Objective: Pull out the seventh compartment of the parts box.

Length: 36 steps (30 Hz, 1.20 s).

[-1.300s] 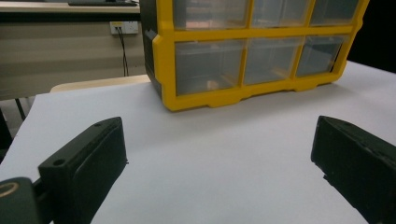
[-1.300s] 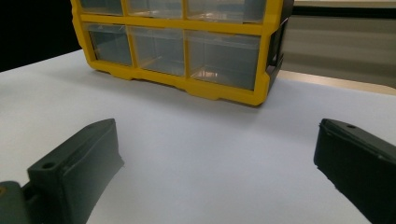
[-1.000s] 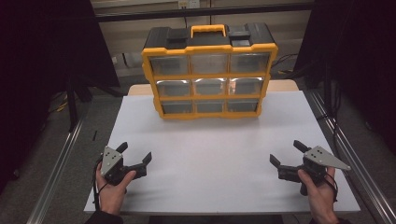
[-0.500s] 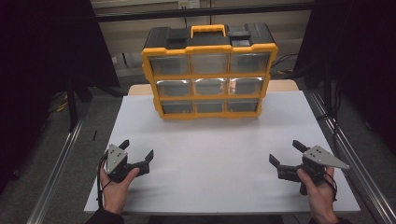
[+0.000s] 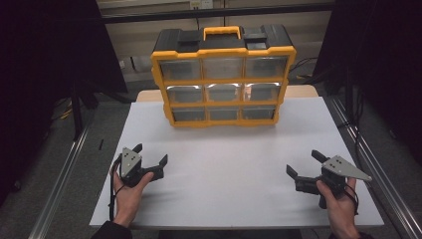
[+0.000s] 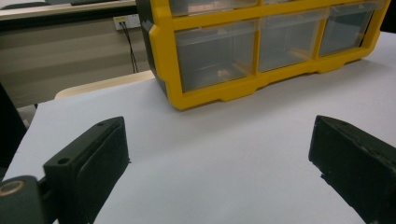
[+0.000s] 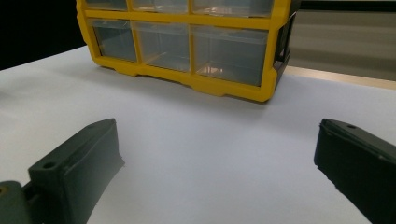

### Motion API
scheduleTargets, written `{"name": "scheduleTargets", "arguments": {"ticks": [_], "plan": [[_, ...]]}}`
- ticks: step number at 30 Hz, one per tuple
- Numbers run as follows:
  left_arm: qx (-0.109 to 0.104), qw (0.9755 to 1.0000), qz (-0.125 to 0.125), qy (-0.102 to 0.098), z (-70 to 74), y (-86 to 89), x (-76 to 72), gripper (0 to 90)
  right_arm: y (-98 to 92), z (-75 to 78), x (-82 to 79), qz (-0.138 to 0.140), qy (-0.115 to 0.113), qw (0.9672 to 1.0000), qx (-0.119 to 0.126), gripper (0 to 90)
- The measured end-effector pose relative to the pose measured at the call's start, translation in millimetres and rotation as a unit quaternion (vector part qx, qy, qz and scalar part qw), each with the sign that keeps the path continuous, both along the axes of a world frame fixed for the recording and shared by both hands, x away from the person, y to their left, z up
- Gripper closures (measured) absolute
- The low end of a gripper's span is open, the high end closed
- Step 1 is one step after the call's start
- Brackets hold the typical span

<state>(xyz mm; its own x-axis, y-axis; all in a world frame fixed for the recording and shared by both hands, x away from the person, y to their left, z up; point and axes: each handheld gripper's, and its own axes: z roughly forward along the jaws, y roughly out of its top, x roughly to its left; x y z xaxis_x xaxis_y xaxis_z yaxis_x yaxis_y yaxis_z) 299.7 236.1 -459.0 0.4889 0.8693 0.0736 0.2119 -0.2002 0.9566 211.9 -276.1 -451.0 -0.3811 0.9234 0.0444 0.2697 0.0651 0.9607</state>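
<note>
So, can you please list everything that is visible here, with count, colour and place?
organiser: 1, yellow frame with black top and yellow handle, upright at the far middle of the table
drawers: 9, clear, three rows of three in the organiser front, all pushed in
table: 1, white top, centre of the high view
rails: 2, grey metal, one along each side of the table
socket: 1, white, on the wall behind the table
left claw: 1, black with grey plate, near left of the table, open, holds nothing
right claw: 1, black with grey plate, near right of the table, open, holds nothing
hands: 2, at the near edge, one on each claw
</note>
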Motion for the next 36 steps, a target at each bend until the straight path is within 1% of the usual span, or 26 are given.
{"name": "scheduleTargets", "arguments": {"ticks": [1, 2, 3, 4, 5, 7, 8, 9, 12, 13, 16, 17, 18, 19, 21, 22, 23, 24, 25, 28, 29, 30, 32, 34, 35, 36], "plan": [[0.002, 1.0, 0.001, 0.002, -0.2, -1.5, 1.0, 5.4, -0.1, -0.1, 0.3, -0.001, -0.002, 1.0, 0.0, 0.0], [0.008, 1.0, -0.001, 0.0, 0.2, -2.2, 2.3, 5.4, -0.2, -0.2, 0.3, -0.001, -0.001, 1.0, 0.001, 0.0], [0.004, 1.0, -0.006, -0.005, 0.1, -3.7, 4.0, 5.4, -0.2, -0.2, 0.1, -0.002, 0.0, 1.0, 0.003, 0.0], [0.009, 0.9999, -0.004, -0.008, 0.4, -5.4, 5.3, 5.4, -0.2, -0.1, -0.1, -0.001, 0.001, 1.0, 0.004, 0.0], [0.009, 0.9999, -0.01, -0.005, 0.4, -7.2, 7.0, 5.4, -0.3, 0.1, -0.4, -0.001, 0.0, 1.0, 0.004, 0.0], [0.012, 0.9999, -0.006, -0.009, -0.5, -9.8, 8.6, 5.6, -0.2, 0.2, -0.6, 0.0, -0.002, 1.0, 0.002, 0.0], [0.029, 0.9994, -0.01, -0.018, -1.1, -13.9, 10.6, 5.5, 0.6, 0.2, -0.9, 0.0, -0.002, 1.0, 0.002, 0.1], [0.028, 0.9992, -0.022, -0.017, -0.9, -15.3, 11.6, 5.4, 0.7, 0.2, -0.8, 0.0, -0.003, 1.0, 0.001, 0.0], [0.025, 0.9993, -0.021, -0.021, -1.3, -19.5, 14.6, 5.1, 0.9, -0.1, -0.5, 0.003, -0.001, 1.0, 0.0, 0.2], [0.031, 0.999, -0.026, -0.021, -1.8, -19.6, 16.5, 5.0, 1.0, -0.3, -0.3, 0.003, -0.001, 1.0, 0.001, 0.2], [0.035, 0.9989, -0.025, -0.021, -2.7, -20.6, 21.9, 5.0, 0.7, 0.1, -0.4, 0.003, -0.003, 1.0, 0.004, 0.6], [0.039, 0.9986, -0.031, -0.017, -2.4, -20.6, 24.4, 4.9, 0.9, 0.1, -0.5, 0.005, -0.002, 1.0, 0.003, 0.6], [0.038, 0.9985, -0.038, -0.015, -2.6, -20.8, 26.8, 4.4, 1.5, 0.0, -0.6, 0.005, -0.001, 1.0, 0.004, 0.7], [0.05, 0.9979, -0.038, -0.019, -3.0, -20.6, 28.8, 3.8, 1.7, -0.2, -0.7, 0.007, -0.001, 1.0, 0.003, 0.6], [0.073, 0.996, -0.048, -0.017, -1.9, -20.6, 31.3, 3.8, 1.9, 0.1, -0.8, 0.007, -0.002, 1.0, 0.004, 0.6], [0.074, 0.9959, -0.047, -0.025, -2.0, -22.2, 32.9, 3.8, 1.8, 0.1, -0.8, 0.008, -0.001, 1.0, 0.003, 0.6], [0.085, 0.9951, -0.044, -0.025, 0.0, -23.1, 33.6, 3.8, 1.8, 0.0, -0.7, 0.009, -0.001, 1.0, 0.003, 0.6], [0.085, 0.9947, -0.05, -0.028, 0.6, -23.6, 35.3, 3.8, 1.8, -0.1, -0.5, 0.01, -0.001, 0.9999, 0.002, 0.6], [0.095, 0.9936, -0.051, -0.034, 1.8, -24.0, 37.4, 3.8, 2.1, -0.1, -0.5, 0.009, -0.001, 1.0, 0.003, 0.6], [0.101, 0.993, -0.047, -0.04, 2.7, -28.7, 43.1, 3.8, 2.6, -0.3, -0.2, 0.011, 0.0, 0.9999, 0.001, 0.6], [0.104, 0.9924, -0.051, -0.041, 3.0, -30.6, 45.0, 3.8, 2.6, -0.4, -0.1, 0.011, -0.001, 0.9999, 0.001, 0.6], [0.114, 0.9913, -0.048, -0.047, 3.1, -33.3, 46.5, 3.8, 2.6, -0.5, 0.0, 0.011, -0.001, 0.9999, 0.002, 0.5], [0.133, 0.9875, -0.061, -0.058, 4.9, -36.5, 50.9, 3.3, 2.4, -0.5, -0.1, 0.006, 0.0, 1.0, 0.005, 0.0], [0.141, 0.9858, -0.06, -0.068, 6.6, -40.5, 55.1, 1.9, 1.3, -0.5, -0.2, 0.007, -0.002, 1.0, 0.004, 0.1], [0.156, 0.9825, -0.068, -0.076, 8.3, -42.6, 58.5, 1.9, 1.3, -0.6, -0.4, 0.006, -0.002, 1.0, 0.004, 0.0], [0.158, 0.9816, -0.069, -0.082, 8.7, -44.9, 60.6, 1.9, 1.4, -0.5, -0.5, 0.004, -0.003, 1.0, 0.005, 0.0]]}}
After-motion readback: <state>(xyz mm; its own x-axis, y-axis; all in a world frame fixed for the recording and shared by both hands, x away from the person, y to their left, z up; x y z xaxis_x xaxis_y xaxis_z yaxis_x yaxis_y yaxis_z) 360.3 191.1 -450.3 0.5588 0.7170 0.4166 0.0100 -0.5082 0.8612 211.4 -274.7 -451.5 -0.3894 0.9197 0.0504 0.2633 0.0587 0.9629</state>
